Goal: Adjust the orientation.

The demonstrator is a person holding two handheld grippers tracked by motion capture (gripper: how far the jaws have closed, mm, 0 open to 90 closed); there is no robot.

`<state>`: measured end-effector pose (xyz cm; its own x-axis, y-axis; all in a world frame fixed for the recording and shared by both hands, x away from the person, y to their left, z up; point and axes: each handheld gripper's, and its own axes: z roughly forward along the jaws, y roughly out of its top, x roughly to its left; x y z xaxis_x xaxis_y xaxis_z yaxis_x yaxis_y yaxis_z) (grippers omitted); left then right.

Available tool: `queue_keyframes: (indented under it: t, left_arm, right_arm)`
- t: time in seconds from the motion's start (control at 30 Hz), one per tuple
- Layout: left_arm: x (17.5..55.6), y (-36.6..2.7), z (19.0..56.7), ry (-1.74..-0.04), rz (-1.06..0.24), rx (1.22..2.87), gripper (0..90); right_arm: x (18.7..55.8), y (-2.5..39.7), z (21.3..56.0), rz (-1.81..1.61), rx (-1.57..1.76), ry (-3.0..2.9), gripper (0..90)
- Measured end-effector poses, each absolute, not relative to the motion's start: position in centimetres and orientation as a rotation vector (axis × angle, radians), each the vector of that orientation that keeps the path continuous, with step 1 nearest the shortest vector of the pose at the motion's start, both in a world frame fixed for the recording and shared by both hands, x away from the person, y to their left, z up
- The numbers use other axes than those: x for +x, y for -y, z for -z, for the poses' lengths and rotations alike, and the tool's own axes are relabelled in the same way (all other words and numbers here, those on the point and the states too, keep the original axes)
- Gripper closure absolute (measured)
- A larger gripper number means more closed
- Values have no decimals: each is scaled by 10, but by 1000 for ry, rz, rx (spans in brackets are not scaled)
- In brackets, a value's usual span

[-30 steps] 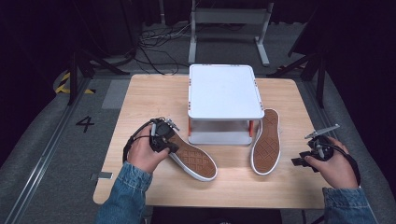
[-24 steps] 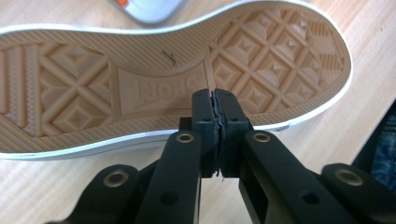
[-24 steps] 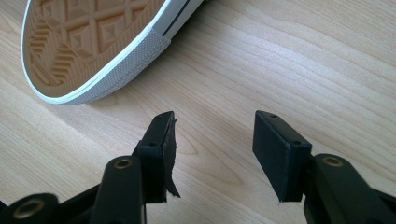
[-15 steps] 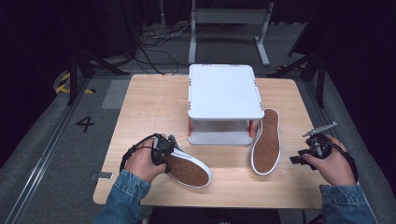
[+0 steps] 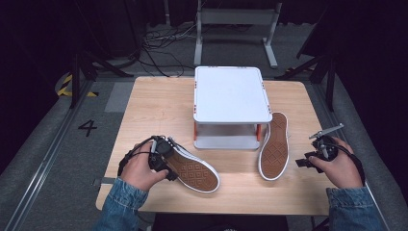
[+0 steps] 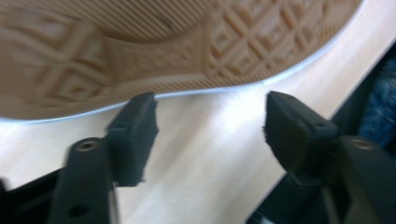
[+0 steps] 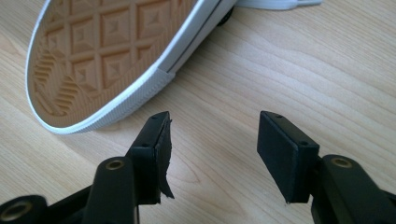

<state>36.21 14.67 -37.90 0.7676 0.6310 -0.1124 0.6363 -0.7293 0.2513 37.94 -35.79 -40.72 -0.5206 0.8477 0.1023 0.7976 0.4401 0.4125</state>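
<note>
Two sneakers lie sole-up on the tabletop [image 5: 159, 106], flanking a white step stool [image 5: 231, 96]. The left tool [image 5: 161, 159], jaws apart, sits at the left sneaker [image 5: 192, 171]; the right tool [image 5: 320, 154], also apart, waits beside the right sneaker [image 5: 274, 149], gripping nothing.

Lab or studio: black curtains, floor cables [image 5: 159, 41], numbered floor marking [image 5: 87, 127], metal stand [image 5: 235, 29].

My left gripper [image 6: 208, 116], jaws parted and empty, sits low at the near-left of the white stand [image 5: 231, 94], gripped in my left hand [image 5: 139, 168]; my right gripper [image 7: 212, 140], jaws likewise apart, hovers off the stand's near-right in my right hand [image 5: 339, 166]
</note>
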Motion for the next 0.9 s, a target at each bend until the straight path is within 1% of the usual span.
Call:
queue_keyframes:
  t: [0.1,0.17,0.2,0.3,0.43,0.53,0.6,0.67,0.73,0.77,0.8,0.87,0.9]
  left_arm:
    - [369,-142,371,-948,-82,2667,284]
    - [374,-136,371,-894,-124,2671,271]
    - [377,-132,371,-849,-138,2684,259]
    - [387,-122,374,-783,-154,2699,247]
    - [398,-111,377,-756,-99,2679,233]
    - [400,-107,379,-716,-66,2701,234]
    - [402,-105,382,-672,-28,2711,210]
    - [403,-103,386,-631,-6,2747,225]
    - [402,-103,389,-633,-4,2762,191]
    - [400,-101,391,-590,-6,2785,159]
    - [400,-101,391,-590,-6,2785,121]
    - [396,-94,397,-497,-18,2837,17]
    - [396,-94,397,-497,-18,2837,2]
  right_arm:
    - [376,359,409,-626,1474,-2565,448]
    - [374,359,410,-623,1479,-2563,441]
    - [371,360,411,-621,1473,-2564,437]
    - [365,364,412,-623,1481,-2557,430]
    - [356,372,416,-607,1518,-2535,421]
    - [351,376,417,-605,1529,-2526,414]
    - [348,379,418,-605,1521,-2526,408]
    - [347,380,419,-600,1522,-2523,406]
    - [347,379,419,-594,1521,-2525,406]
    - [347,378,419,-592,1517,-2531,404]
    - [347,378,419,-592,1517,-2531,404]
    - [350,372,421,-599,1495,-2547,395]
    - [351,370,422,-598,1482,-2553,391]
